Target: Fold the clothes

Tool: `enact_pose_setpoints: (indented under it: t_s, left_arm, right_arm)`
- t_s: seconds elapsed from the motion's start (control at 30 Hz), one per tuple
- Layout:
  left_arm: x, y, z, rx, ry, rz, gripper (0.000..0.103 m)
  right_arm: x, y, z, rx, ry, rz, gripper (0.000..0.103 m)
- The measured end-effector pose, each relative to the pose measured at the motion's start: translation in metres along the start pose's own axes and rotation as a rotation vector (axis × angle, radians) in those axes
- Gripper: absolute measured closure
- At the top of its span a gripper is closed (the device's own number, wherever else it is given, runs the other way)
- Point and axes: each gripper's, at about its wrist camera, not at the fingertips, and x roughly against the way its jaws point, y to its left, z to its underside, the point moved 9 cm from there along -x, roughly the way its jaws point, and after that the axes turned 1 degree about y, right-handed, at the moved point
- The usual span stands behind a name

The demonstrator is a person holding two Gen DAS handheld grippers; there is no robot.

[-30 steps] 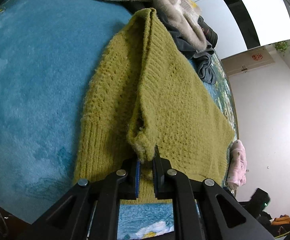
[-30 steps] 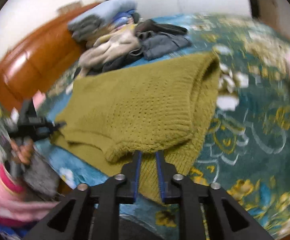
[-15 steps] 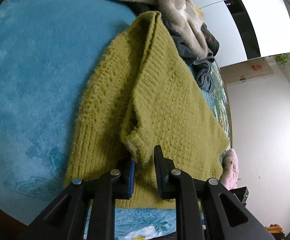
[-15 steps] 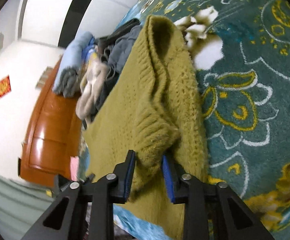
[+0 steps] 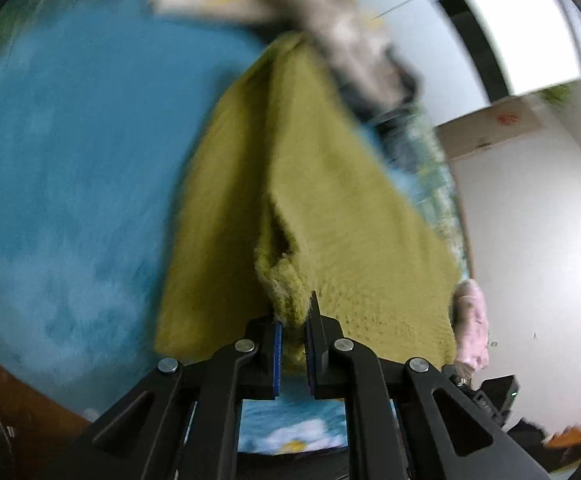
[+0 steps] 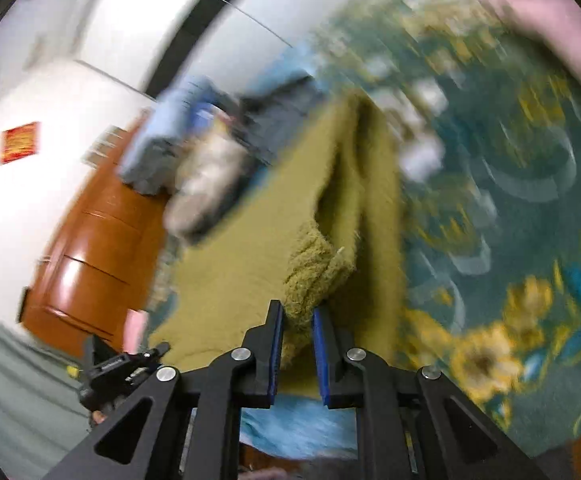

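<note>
Right now both grippers have hold of the sweater [image 5: 322, 184], an olive-green knit spread over the blanket [image 5: 74, 168] on the bed; the left gripper [image 5: 293, 322] has its jaws nearly closed on a fuzzy bunched corner of the knit, with only the wad of fabric keeping the blue pads apart; the right gripper [image 6: 295, 320] is the same, jaws narrowed onto a thick rolled lump of the sweater's edge, and that lump rises just above the fingertips; from each pinch a raised fold runs away along the sweater toward the far end, so the cloth stands in a ridge there while the rest lies flat; both views are blurred, so fine detail of the knit is lost beyond the pinched bits; at the far end of the sweater sits a heap of other clothes [image 6: 210, 184], beige and dark grey with a light blue piece on top, touching or overlapping the sweater's far edge; a pink garment [image 5: 472, 320] lies at the sweater's right side in the left view, just beside its hem; the blanket is plain blue on one side and dark teal with yellow flowers on the other; a wooden headboard [image 6: 90, 264] stands behind the heap, and a red paper [image 6: 19, 142] hangs on the white wall
</note>
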Motion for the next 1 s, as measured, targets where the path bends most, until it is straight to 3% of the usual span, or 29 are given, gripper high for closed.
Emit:
enact_pose_setpoints:
  t_s: [0.1, 0.27, 0.4, 0.5, 0.57, 0.63, 0.73, 0.8, 0.87, 0.93, 1.0]
  left_arm:
    - [-0.01, 0.015, 0.003, 0.045, 0.012, 0.016, 0.094]
    - [-0.007, 0.004, 0.0, -0.01, 0.023, 0.012, 0.094]
    - [0.014, -0.014, -0.004, -0.078, 0.019, 0.094, 0.093]
    - [0.036, -0.014, -0.018, -0.113, -0.054, 0.084, 0.078]
    - [0.046, -0.004, -0.027, -0.119, -0.113, 0.029, 0.055]
    - [0.042, 0.014, -0.033, -0.092, -0.119, -0.011, 0.053]
    - [0.026, 0.035, -0.036, -0.008, -0.08, -0.016, 0.05]
    - [0.021, 0.04, -0.037, 0.032, -0.079, 0.042, 0.048]
    - [0.02, 0.033, -0.037, 0.034, -0.075, 0.118, 0.037]
    - [0.011, 0.022, -0.035, 0.018, -0.033, 0.176, 0.036]
    - [-0.002, 0.016, -0.032, -0.003, 0.005, 0.162, 0.036]
  right_arm:
    - [-0.011, -0.022, 0.013, -0.051, 0.045, 0.033, 0.088]
    - [-0.015, -0.017, 0.013, -0.002, 0.049, 0.058, 0.087]
    - [-0.006, -0.003, 0.009, 0.053, 0.034, 0.038, 0.084]
    - [0.009, 0.004, -0.001, 0.1, -0.004, 0.021, 0.082]
    - [0.017, 0.002, -0.008, 0.101, -0.04, 0.029, 0.056]
    - [0.019, -0.01, -0.012, 0.066, -0.049, 0.045, 0.044]
    - [0.01, -0.032, -0.011, -0.03, -0.026, 0.05, 0.044]
    - [0.001, -0.038, -0.013, -0.07, -0.015, 0.031, 0.043]
    - [-0.004, -0.037, -0.016, -0.085, -0.012, 0.01, 0.042]
    - [-0.011, -0.034, -0.022, -0.09, -0.005, -0.012, 0.042]
    - [-0.021, -0.029, -0.026, -0.078, 0.003, -0.01, 0.042]
